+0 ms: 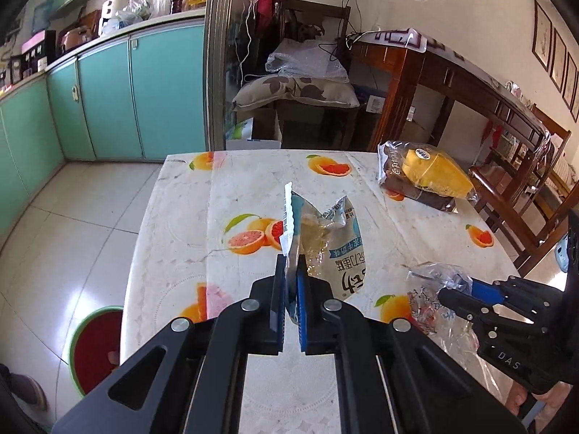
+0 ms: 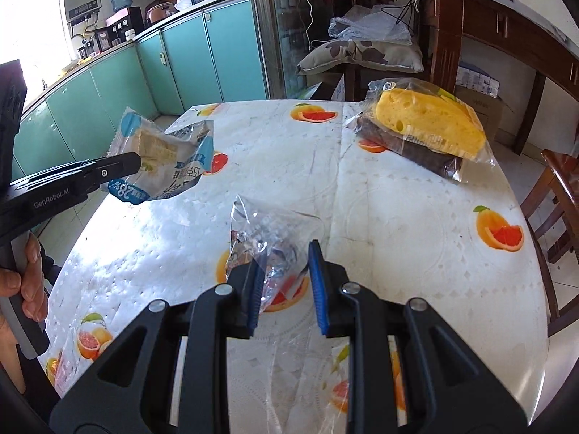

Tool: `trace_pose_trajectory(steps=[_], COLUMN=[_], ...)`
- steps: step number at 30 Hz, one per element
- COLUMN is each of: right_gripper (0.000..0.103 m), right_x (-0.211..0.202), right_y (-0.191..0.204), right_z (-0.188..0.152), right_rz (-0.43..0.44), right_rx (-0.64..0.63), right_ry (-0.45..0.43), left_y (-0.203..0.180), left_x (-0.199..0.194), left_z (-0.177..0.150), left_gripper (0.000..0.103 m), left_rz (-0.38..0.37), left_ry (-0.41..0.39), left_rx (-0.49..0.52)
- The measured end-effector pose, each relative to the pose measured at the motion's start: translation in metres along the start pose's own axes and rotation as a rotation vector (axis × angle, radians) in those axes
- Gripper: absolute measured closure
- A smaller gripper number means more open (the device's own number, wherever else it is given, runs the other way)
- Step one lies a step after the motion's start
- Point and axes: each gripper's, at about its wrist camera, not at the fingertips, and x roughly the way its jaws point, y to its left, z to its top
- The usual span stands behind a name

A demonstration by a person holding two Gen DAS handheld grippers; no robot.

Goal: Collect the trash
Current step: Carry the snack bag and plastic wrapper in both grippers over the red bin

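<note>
My left gripper (image 1: 290,258) is shut on an empty blue-and-white snack wrapper (image 1: 325,238) and holds it above the table; the wrapper also shows in the right wrist view (image 2: 163,155), pinched by the left gripper (image 2: 135,161). A crumpled clear plastic wrapper (image 2: 267,238) lies on the table between my right gripper's fingers. My right gripper (image 2: 286,260) is open around it, blue pads on either side. In the left wrist view the right gripper (image 1: 452,289) reaches onto the clear wrapper (image 1: 430,282).
A round table with a citrus-print cloth (image 2: 398,217) carries a sealed bag of yellow and brown cake (image 2: 427,126) at the far right. Wooden chairs (image 2: 557,209) stand right of the table. A watermelon stool (image 1: 94,350) stands at left. Teal cabinets (image 1: 137,90) line the back.
</note>
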Motion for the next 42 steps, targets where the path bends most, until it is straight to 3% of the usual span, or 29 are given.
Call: trace_pose_trajectory(steps=[11,42], right_gripper=[0.079,0.079], right_x=[-0.011,0.01], right_y=[0.03,0.125], right_z=[0.005,0.023], right_rz=[-0.017,0.099], right_rx=[-0.022,-0.12], right_ry=[-0.014,-0.009], left_y=[0.025,0.122], left_x=[-0.018,-0.036], left_z=[-0.008,-0.028], left_gripper=[0.098,0.096], left_rz=[0.001,0.106], left_ry=[-0.02,-0.03], left_rx=[-0.026,-0.189])
